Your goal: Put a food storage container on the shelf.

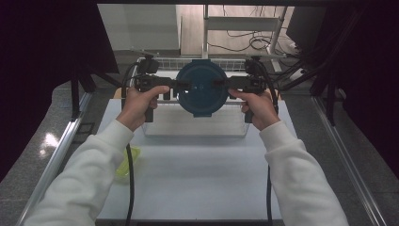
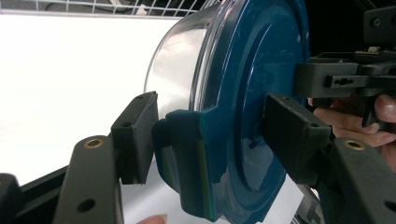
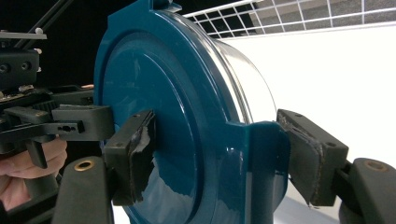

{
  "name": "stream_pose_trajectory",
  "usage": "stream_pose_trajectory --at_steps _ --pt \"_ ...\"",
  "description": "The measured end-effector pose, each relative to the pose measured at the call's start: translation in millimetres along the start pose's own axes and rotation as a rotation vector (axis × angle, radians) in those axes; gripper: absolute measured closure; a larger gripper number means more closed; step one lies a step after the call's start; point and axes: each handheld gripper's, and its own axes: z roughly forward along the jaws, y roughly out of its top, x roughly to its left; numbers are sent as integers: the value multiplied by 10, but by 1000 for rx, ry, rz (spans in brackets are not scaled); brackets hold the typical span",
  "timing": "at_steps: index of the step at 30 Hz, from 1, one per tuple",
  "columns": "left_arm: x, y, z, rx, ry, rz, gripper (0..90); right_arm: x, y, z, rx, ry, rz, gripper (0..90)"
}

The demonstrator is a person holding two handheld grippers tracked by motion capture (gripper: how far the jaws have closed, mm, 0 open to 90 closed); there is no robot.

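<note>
Table (image 1: pixel 197 174) is lying under a clear bin (image 1: pixel 197 123). Container (image 1: pixel 203 88), blue-lidded, is hanging above the bin, off the table. Left gripper (image 1: pixel 181 85) and right gripper (image 1: pixel 223 84) are both clamping its rim. No readable writing.

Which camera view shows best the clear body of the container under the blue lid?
The left gripper view: the clear container shows behind the blue lid. The right gripper view shows its curved side too, more narrowly. In the high view the lid hides it.
</note>
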Motion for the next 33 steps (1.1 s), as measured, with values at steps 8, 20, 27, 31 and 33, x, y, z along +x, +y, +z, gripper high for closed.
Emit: stream_pose_trajectory --at_steps 8,20,27,31,33 --pt "6 179 1 -6 11 5 379 -21 158 19 -9 7 3 302" --pt "227 316 94 6 -1 -27 379 -102 363 186 9 1 10 305" --pt "401 367 265 13 -22 -77 378 -261 414 309 22 -14 52 305" --pt "449 376 319 17 -22 -96 377 -317 426 351 31 -20 79 304" --pt "475 378 352 22 -21 -100 377 -371 427 393 38 -21 102 300"
